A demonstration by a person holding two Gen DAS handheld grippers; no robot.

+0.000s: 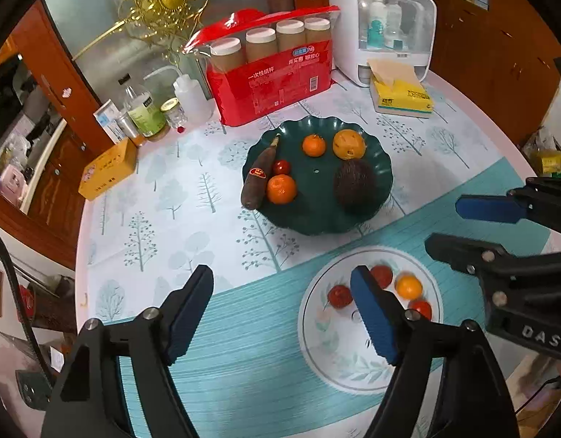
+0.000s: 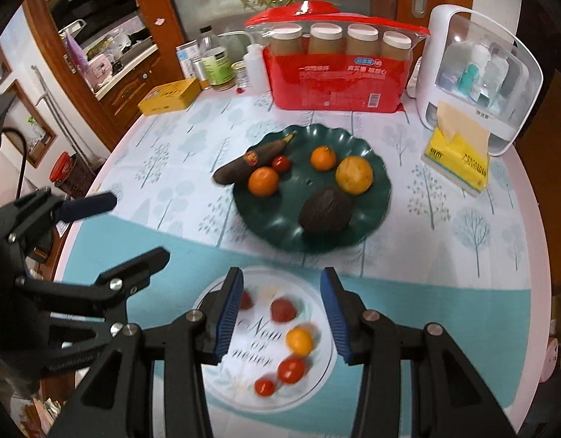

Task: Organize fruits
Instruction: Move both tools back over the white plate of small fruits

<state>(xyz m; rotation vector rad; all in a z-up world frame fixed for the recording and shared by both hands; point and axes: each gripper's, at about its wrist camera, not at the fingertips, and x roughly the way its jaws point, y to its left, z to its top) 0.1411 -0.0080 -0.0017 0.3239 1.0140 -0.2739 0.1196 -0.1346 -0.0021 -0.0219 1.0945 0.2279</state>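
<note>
A dark green scalloped plate point(image 1: 375, 219) point(image 2: 375, 226) holds a dark banana point(image 1: 258, 175) point(image 2: 244, 164), two tangerines point(image 1: 281, 189) point(image 2: 263, 181), a small tomato point(image 1: 281, 166), an orange point(image 1: 348, 144) point(image 2: 354, 175) and an avocado point(image 1: 354, 186) point(image 2: 326, 210). A white floral plate point(image 1: 339, 361) point(image 2: 244, 390) nearer me holds several small tomatoes point(image 2: 291, 369) and a small orange fruit point(image 1: 409, 286) point(image 2: 299, 341). My left gripper point(image 1: 282, 314) is open and empty, left of the white plate. My right gripper point(image 2: 280, 314) is open and empty above the white plate; it also shows in the left wrist view point(image 1: 448, 224).
At the table's back stand a red pack of paper cups point(image 1: 273, 73) point(image 2: 335, 73), a white dispenser box point(image 1: 386, 25) point(image 2: 477, 76), a yellow tissue pack point(image 1: 401, 95) point(image 2: 457, 157), bottles and jars point(image 1: 149, 109) and a yellow box point(image 1: 107, 168) point(image 2: 169, 96). Wooden cabinets surround the round table.
</note>
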